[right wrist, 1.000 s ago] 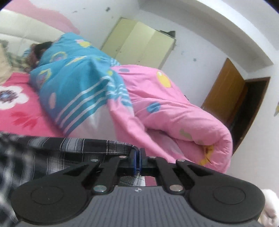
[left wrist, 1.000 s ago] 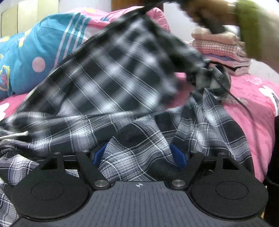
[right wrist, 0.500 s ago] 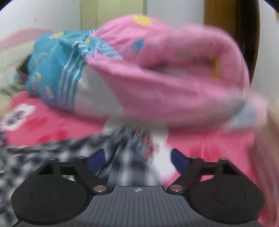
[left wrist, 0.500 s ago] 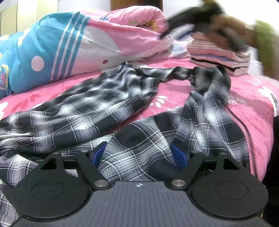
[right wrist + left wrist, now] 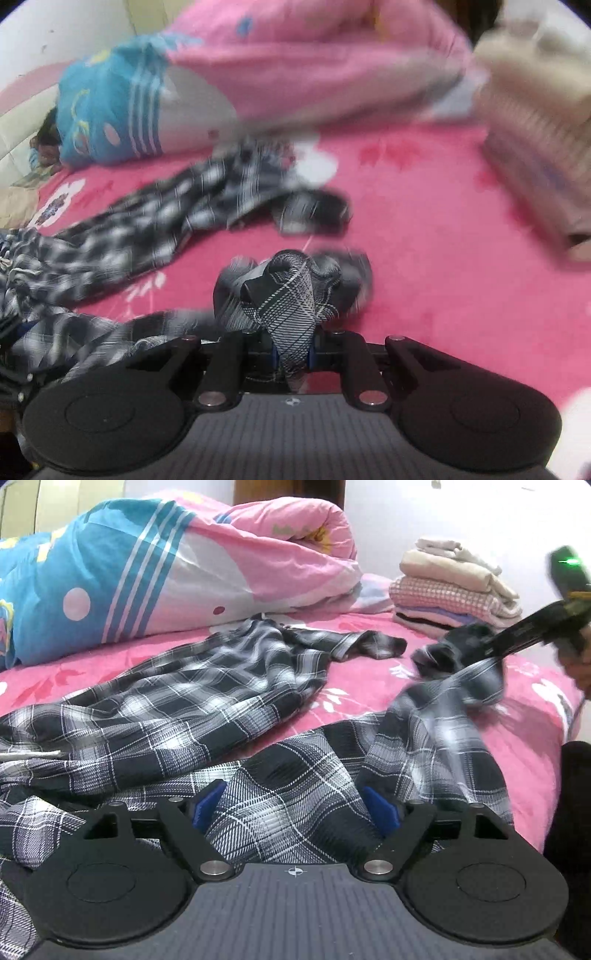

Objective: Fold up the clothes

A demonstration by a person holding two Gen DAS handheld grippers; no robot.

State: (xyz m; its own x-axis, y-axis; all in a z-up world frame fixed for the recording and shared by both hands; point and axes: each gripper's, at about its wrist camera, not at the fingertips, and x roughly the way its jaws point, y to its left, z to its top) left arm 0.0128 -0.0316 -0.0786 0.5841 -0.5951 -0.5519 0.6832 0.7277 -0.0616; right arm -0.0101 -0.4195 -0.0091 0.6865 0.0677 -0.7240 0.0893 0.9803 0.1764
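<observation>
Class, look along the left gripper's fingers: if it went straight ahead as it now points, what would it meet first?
The left gripper would meet the plaid shirt at once: the cloth already lies bunched between its open fingers. Beyond it are more shirt, then pink bedsheet.

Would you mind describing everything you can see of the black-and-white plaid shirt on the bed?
The black-and-white plaid woven shirt lies unfolded and rumpled across the pink flowered bedsheet, one sleeve stretched toward the rolled pink-and-blue quilt. It looks thin and soft. A fold bulges between the open fingers of the left claw. The right claw is shut on a bunched end of it, lifted slightly off the sheet, blurred in both views.
</observation>
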